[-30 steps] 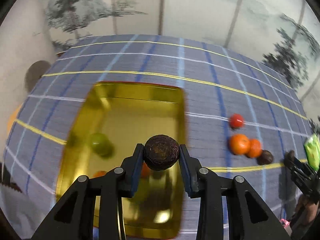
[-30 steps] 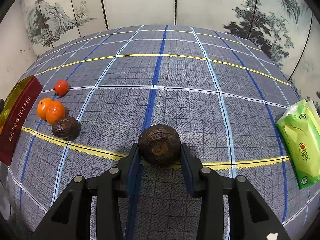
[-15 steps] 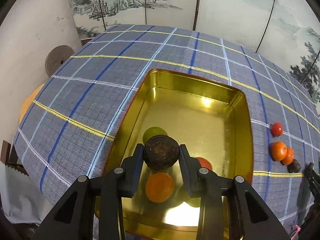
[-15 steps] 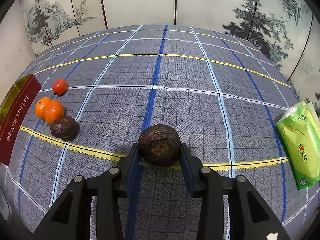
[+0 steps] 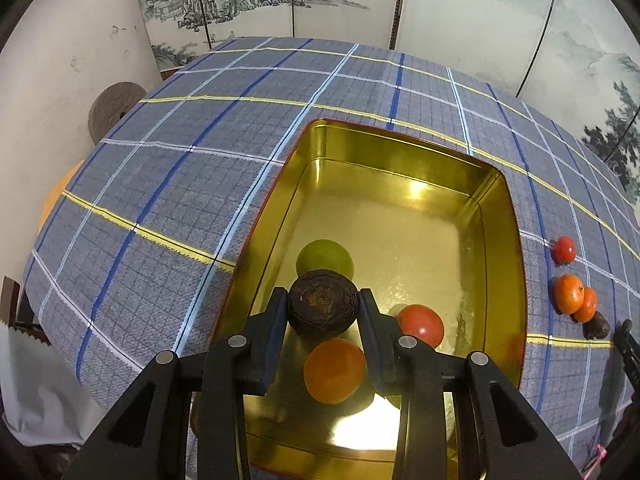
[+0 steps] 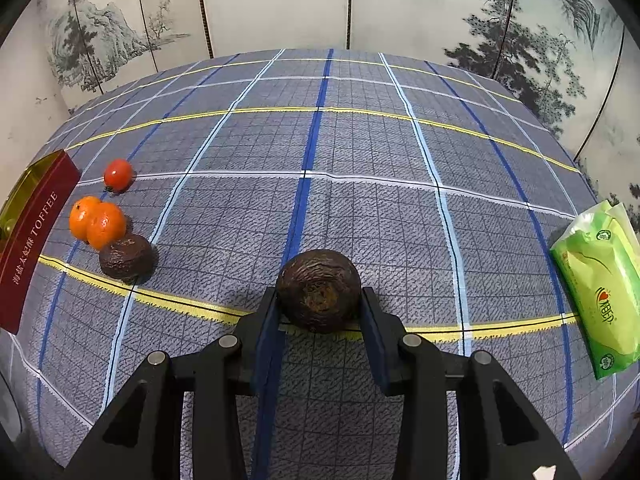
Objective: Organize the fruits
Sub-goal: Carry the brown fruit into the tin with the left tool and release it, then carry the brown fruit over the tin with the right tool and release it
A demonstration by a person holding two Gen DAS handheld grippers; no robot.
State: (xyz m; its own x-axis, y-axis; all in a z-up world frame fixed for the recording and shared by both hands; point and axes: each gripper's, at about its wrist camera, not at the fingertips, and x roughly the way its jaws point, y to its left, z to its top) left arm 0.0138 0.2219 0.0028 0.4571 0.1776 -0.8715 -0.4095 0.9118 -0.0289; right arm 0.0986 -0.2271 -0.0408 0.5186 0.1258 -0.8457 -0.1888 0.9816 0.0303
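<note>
blue plaid tablecloth [image 6: 400,220], painted screen [image 6: 280,4] behind; both grippers' fingers clamp dark wrinkled fruit, possibly passionfruit.

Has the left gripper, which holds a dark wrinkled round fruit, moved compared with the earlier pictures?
Yes. The left gripper, shut on the dark wrinkled fruit, moved leftward over the gold metal tin; the tin's left wall was ahead then, its floor now.
</note>
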